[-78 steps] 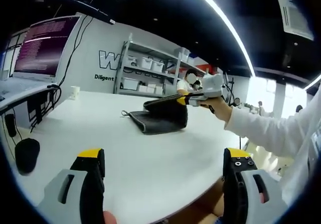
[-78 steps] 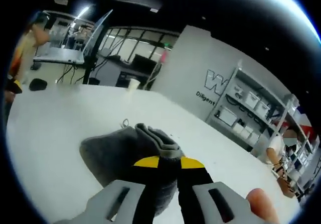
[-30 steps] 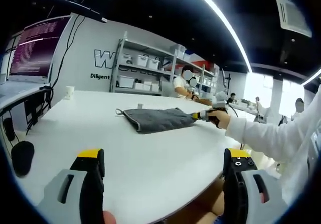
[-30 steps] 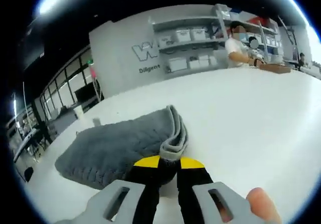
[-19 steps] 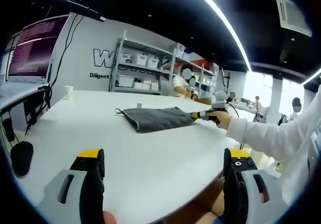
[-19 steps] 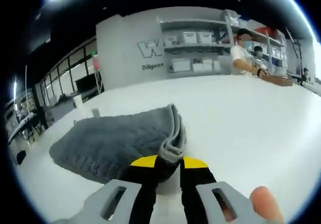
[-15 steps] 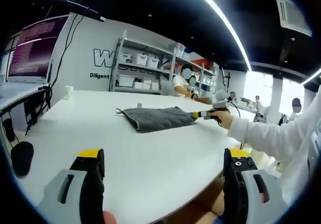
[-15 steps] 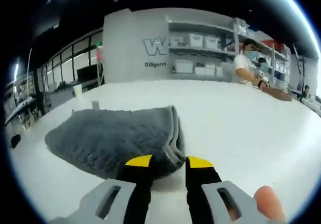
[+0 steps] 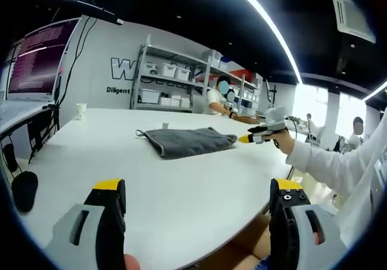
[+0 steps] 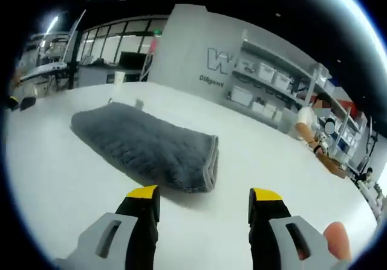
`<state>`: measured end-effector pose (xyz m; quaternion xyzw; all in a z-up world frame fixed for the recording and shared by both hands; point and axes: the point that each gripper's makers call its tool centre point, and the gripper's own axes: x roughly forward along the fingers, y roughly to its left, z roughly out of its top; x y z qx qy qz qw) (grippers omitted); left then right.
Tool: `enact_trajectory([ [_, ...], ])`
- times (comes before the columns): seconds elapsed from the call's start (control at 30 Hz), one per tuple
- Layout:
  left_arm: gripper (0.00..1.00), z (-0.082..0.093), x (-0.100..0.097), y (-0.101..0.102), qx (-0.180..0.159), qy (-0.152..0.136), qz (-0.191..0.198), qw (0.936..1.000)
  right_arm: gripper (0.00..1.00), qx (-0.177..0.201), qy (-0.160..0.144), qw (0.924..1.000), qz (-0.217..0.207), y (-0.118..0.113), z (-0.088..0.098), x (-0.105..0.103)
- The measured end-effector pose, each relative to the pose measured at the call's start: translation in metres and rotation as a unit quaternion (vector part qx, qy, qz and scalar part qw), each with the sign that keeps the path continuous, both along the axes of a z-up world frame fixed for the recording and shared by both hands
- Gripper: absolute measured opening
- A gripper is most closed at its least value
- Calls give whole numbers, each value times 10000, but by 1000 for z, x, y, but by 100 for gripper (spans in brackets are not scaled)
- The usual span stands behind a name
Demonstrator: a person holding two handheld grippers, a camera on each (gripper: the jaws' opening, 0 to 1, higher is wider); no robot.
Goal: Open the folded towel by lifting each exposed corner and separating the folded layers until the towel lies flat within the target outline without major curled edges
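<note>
both grippers spread, empty: right gripper [image 10: 204, 198] near the folded towel [image 10: 145, 146], left gripper [image 9: 196, 192] far back; next, pinch a corner.

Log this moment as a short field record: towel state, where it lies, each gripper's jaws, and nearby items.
towel: grey quilted towel, folded, lying flat
surface: white table
left gripper: jaws open, empty, well short of the towel
right gripper: jaws open, empty, just short of the towel's folded edge
nearby: white paper cup on the table; computer monitor to one side
</note>
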<state>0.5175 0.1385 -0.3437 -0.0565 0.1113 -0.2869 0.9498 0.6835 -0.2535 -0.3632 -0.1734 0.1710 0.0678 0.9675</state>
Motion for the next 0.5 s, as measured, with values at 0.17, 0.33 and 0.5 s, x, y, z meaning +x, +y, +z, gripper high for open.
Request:
enact_trajectory([
  [0.17,98,0,-1,-5,95,26,6,10000,71,59,-172,9998,106,6,14,-22],
  [0.33,98,1,-2,-17,77,61,-132,9999,77,233,-272,9992,157,10,20,-45],
  [0.5,98,-1,-3,-31,126,109,-239,9996,82,302,-331,9989,110,13,20,-69],
])
